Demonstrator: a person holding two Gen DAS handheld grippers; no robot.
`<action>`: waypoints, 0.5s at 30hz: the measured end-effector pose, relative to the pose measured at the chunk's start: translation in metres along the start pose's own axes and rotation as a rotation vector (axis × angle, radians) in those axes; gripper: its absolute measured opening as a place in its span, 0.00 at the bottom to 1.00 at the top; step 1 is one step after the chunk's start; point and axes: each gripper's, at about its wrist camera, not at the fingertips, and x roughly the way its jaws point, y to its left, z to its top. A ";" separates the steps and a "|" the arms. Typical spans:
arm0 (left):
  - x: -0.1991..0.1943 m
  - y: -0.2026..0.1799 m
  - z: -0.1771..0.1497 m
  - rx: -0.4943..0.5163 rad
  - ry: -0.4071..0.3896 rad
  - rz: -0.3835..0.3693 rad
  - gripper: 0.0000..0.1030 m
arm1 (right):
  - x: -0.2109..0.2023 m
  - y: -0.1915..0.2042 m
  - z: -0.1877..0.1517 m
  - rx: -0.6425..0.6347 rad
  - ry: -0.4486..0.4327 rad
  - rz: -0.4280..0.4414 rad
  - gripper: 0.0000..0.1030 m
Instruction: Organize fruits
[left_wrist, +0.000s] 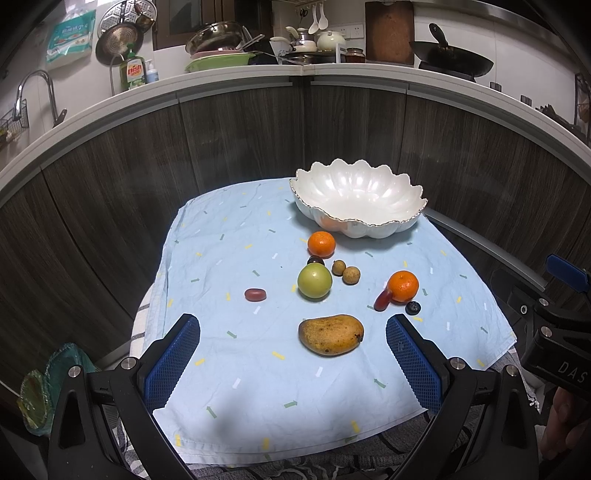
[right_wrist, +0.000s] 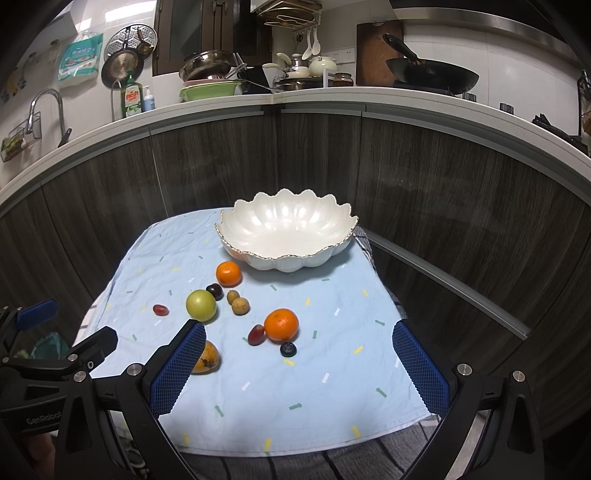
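On a pale blue cloth (left_wrist: 258, 369) before dark kitchen cabinets, I see loose fruit and 1 white scalloped bowl (left_wrist: 356, 192) at the far edge; as far as its visible inside shows, it holds nothing. I judge the sorting has not begun: both claws hover low at the near edge, neither touching anything. My left gripper (left_wrist: 293, 363) is spread wide and holds nothing, and the yellow mango (left_wrist: 331, 334) lies just ahead of it, between the lines of its 2 blue pads but beyond their tips. My right gripper (right_wrist: 299, 367) is equally wide and bare, with a blueberry (right_wrist: 288, 349), a red grape (right_wrist: 256, 334) and the nearer orange (right_wrist: 282, 324) close ahead of its gap. Farther on sit a green apple (left_wrist: 314, 282), 2 small brown longans (left_wrist: 345, 271), a dark plum (left_wrist: 316, 260), another red grape (left_wrist: 255, 294) well to the left, and a 2nd orange (left_wrist: 321, 244) just beside the bowl. The next move, I think, calls for advancing 1 claw around a fruit, closing gently, then carrying it over the scalloped rim.
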 end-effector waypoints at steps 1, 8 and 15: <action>0.000 0.000 0.000 0.000 0.000 0.000 1.00 | 0.000 0.000 0.000 0.000 -0.001 0.000 0.99; 0.000 -0.002 -0.001 0.001 0.000 0.000 1.00 | 0.000 0.000 0.000 0.000 0.000 0.000 0.99; -0.001 -0.002 0.000 0.001 0.000 0.000 1.00 | 0.000 0.000 0.000 0.000 -0.001 0.001 0.99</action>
